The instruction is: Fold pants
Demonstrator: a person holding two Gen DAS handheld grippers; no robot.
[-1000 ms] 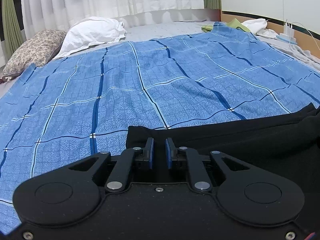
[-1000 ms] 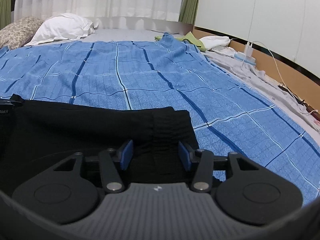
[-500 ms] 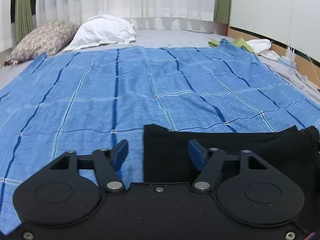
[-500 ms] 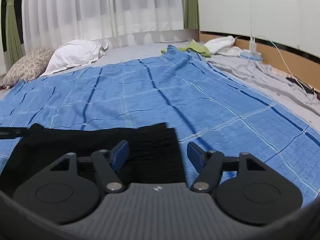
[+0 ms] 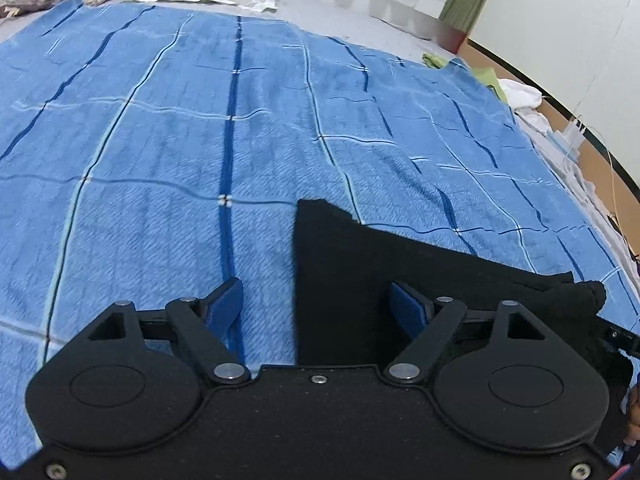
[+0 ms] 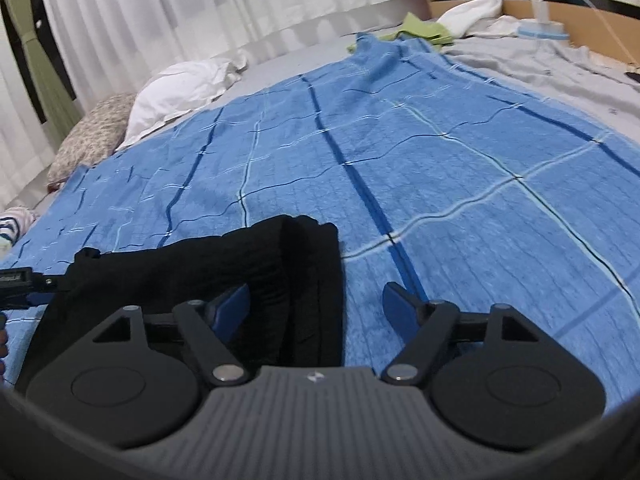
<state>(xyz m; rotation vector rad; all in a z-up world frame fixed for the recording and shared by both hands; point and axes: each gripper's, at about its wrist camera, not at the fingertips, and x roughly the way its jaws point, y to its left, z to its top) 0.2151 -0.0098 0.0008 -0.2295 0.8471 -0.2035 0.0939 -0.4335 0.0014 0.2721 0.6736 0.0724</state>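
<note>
Right now the black pants [image 5: 404, 276] lie folded on the blue plaid blanket [image 5: 200, 152] that covers the bed, near its front edge. Seen from the left wrist, the left gripper [image 5: 318, 304] hangs just above the pants' left end with its jaws spread wide and nothing between them: one blue pad [image 5: 226, 304] sits over bare blanket, the other over the black cloth. The straight left edge of the pants runs between the two fingers.

From the right wrist, the right gripper [image 6: 316, 308] is likewise wide apart and empty. Its left pad [image 6: 232, 306] is over the pants [image 6: 224, 264], its right pad over the blanket [image 6: 440, 168]; the bunched right end of the garment lies between them. The tip of the left gripper [image 6: 16, 282] shows at the far left edge, beside the pants' other end.

A white pillow [image 6: 180, 94] and a patterned pillow [image 6: 92, 136] rest at the far end of the bed, before white curtains [image 6: 180, 8].
</note>
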